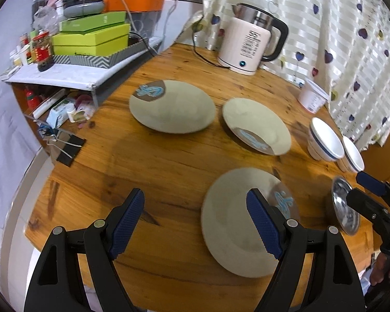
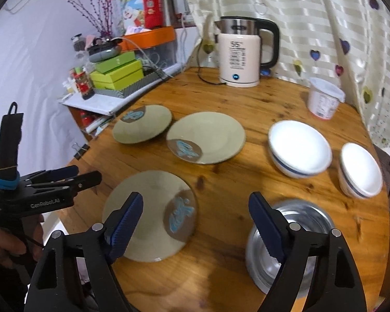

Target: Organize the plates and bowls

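Both the left gripper (image 1: 195,223) and right gripper (image 2: 195,223) tilt downward, jaws spread and empty, over glazed round plates (image 1: 173,106) and a shiny steel bowl (image 2: 299,236) on the wooden table (image 1: 169,161).

You have a varnished wooden table (image 2: 247,104) with visible grain under matt beige plates (image 2: 210,135). Your near steel bowl (image 2: 299,234) shines; the white bowls (image 2: 299,148) look glossy, and both grippers' pads (image 1: 127,223) are ribbed.

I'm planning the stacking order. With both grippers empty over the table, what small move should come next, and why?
Probably lower the open left gripper onto the rim of the near plate just ahead of it. All three plates lie apart, unstacked, and nothing is held. The open right gripper sits between that plate and the steel bowl.
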The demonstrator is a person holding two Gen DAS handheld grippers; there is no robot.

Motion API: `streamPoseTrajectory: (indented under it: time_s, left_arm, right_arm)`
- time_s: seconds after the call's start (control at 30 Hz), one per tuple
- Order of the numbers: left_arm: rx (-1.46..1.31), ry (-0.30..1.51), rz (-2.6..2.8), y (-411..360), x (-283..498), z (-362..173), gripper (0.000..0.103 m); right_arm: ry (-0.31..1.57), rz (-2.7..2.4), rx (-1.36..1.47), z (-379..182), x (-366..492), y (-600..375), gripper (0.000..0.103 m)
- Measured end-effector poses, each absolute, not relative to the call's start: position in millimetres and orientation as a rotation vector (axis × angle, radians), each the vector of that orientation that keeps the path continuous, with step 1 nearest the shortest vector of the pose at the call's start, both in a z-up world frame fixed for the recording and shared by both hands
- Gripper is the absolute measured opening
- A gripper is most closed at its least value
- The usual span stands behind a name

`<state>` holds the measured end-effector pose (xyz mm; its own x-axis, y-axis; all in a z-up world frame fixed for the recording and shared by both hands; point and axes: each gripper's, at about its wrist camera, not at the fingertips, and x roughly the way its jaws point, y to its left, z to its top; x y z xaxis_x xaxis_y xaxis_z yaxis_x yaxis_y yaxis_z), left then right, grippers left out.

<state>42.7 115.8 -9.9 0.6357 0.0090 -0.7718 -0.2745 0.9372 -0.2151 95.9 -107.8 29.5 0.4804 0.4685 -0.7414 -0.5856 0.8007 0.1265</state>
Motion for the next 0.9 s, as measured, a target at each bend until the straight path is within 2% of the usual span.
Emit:
streamPoseTrajectory:
  time_s: [0.33,0.73,0.77,0.83,0.9]
  left_arm:
    - [-0.344,0.848,0.212,148,58,-6,0.077]
    - [-0.393,0.832,0.250,186,82,-9,0.076]
    - [-0.402,0.835,0.249,190,85,-11,0.075]
    - [-0.409,0.842,0.250,194,89,-14,0.064]
    - [-0.420,0.849,0.246,197,94,-18,0.063]
  right_arm:
    - [0.849,0.708,-0.178,40,124,-67,0.071]
    - [0.890,0.755,-0.188,38,172,-24,0.070]
    - [0.896,0.759,-0.191,37,175,-21,0.069]
    - [0.914,0.767,-0.189,34,184,-13,0.066]
    - [0.933,0.775,-0.189,29,194,-5,0.064]
